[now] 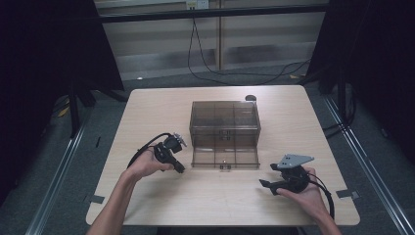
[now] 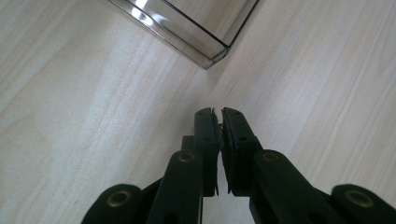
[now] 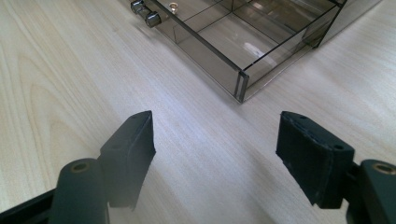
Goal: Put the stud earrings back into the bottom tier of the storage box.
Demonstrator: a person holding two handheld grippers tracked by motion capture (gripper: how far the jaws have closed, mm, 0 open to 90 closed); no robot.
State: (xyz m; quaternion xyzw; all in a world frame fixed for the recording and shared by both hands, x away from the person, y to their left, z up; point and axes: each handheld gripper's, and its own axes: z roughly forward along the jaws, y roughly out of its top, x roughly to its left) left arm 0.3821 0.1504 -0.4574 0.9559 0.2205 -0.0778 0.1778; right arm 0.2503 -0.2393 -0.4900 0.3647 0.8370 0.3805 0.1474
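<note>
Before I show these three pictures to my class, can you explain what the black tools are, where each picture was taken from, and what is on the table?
A person sits at a wooden table and holds a hand-operated gripper in each hand; there is no robot arm. The wide picture comes from a camera above, looking forward and down. The other two come from small cameras riding on each gripper, looking along its two black fingers. The left gripper is shut and seems to hold nothing. The right gripper is open and empty. On the table stands a smoky clear plastic drawer box with its bottom drawer pulled out; the compartments I can see look empty. A small dark round thing lies behind the box.
</note>
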